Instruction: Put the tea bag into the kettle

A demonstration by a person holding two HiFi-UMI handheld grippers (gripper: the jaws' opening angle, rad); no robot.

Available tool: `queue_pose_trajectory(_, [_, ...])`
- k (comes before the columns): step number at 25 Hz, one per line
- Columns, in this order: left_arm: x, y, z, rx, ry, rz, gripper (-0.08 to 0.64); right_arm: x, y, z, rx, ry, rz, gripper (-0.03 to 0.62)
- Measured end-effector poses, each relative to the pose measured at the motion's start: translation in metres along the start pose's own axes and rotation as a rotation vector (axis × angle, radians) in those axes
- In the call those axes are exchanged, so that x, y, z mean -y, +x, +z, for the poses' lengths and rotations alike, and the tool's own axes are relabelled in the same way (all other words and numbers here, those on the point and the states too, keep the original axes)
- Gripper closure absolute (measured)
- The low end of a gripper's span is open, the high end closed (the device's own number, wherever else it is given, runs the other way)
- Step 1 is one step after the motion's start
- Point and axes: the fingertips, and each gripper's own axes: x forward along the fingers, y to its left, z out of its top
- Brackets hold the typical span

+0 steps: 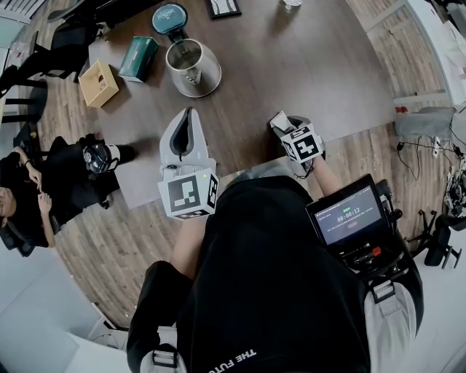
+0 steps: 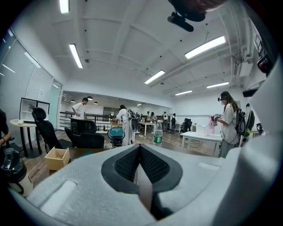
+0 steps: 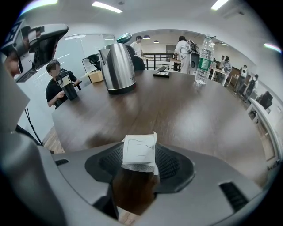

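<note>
A steel kettle [image 1: 191, 64] [image 3: 117, 66] stands on the dark wooden table [image 1: 313, 73], its teal lid [image 1: 169, 16] swung open. My right gripper [image 1: 279, 120] [image 3: 139, 155] is near the table's front edge, shut on a white tea bag [image 3: 139, 149] [image 1: 279, 119] that sticks up between its pads. The kettle lies well ahead and to its left. My left gripper [image 1: 189, 114] [image 2: 139, 148] hovers at the front edge below the kettle, its tips touching with nothing between them.
Left of the kettle lie a teal box [image 1: 138, 58] and an open cardboard box [image 1: 98, 83]. A water bottle [image 3: 203, 55] and a flat black item [image 3: 161, 74] stand at the far side. A seated person [image 1: 29, 186] with a black device is left of the table.
</note>
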Motion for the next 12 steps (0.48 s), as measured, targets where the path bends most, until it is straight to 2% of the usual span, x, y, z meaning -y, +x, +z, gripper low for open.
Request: queue_pose_trajectory(12, [0.001,0.0,0.003,0.013,0.006,0.003,0.557,0.012,-0.014,0.032,0.097,0.01,-0.024,0.376])
